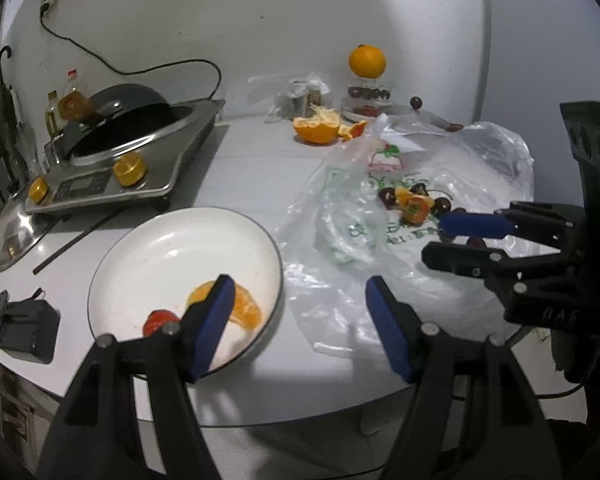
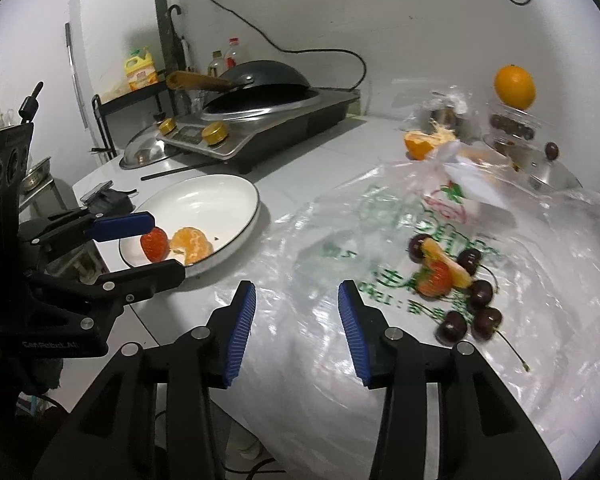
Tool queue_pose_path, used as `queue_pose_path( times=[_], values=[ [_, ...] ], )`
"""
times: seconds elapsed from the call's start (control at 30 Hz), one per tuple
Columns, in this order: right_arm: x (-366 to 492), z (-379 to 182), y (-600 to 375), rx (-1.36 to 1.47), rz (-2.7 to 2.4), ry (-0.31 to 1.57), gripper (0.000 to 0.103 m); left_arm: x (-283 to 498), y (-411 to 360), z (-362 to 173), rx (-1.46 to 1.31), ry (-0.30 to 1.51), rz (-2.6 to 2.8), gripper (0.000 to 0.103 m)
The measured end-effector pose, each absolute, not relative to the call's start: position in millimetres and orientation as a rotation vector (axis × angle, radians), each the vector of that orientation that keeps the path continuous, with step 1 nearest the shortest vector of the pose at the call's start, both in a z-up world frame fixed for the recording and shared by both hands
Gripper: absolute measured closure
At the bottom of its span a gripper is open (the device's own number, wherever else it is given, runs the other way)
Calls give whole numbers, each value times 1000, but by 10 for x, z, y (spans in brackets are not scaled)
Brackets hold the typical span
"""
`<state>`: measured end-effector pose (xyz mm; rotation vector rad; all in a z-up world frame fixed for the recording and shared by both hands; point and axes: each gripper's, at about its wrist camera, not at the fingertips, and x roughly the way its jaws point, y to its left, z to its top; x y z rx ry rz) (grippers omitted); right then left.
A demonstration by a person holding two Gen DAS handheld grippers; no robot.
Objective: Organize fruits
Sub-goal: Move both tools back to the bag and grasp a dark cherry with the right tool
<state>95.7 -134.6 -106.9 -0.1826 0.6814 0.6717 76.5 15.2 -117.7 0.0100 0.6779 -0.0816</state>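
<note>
Over on the left, the white plate is sitting on the table, already holding a strawberry and a peeled tangerine piece side by side at about 7 o'clock on its floor. The left tool is hanging over the plate's near right rim with its blue pads well apart and nothing between them; seen from the right wrist, one finger is passing just above the strawberry without clearly touching it.

Moving toward the middle, a crinkled clear plastic bag is lying spread flat across the table, and the right tool is hovering over it, its pads also apart and empty.

Further right, at roughly 2 o'clock from the right tool, the remaining fruit is lying in a loose cluster on the bag: dark cherries with thin stems, a second strawberry and an orange slice resting across it. Behind them, at 12 to 1 o'clock, a half-peeled orange is sitting on the table, and a whole orange is perched on a clear container.

I would judge all of these light but delicate. The cherries are round, glossy and likely to roll or squirt out, so gripping across the widest part of the body seems safest. The strawberry and the slice are soft and will bruise, so they are calling for a gentle squeeze across the broad middle. The slick bag underneath may shift or bunch.
</note>
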Motion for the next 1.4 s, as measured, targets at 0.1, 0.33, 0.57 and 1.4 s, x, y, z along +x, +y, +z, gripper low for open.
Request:
queue_pose_path(
  times=[0.1, 0.33, 0.57, 1.4],
  values=[
    [953, -1075, -1451, -171, 659, 679, 58, 774, 57, -1157, 23, 679, -89, 34],
    [972, -1106, -1713, -144, 627, 679, 58, 811, -142, -1152, 51, 687, -106, 34],
    [1002, -1178, -1980, -121, 586, 688, 58, 868, -330, -1160, 73, 696, -127, 34],
    [1217, -1529, -2441, -152, 546, 771, 58, 1080, -796, -1257, 116, 741, -158, 34]
  ],
)
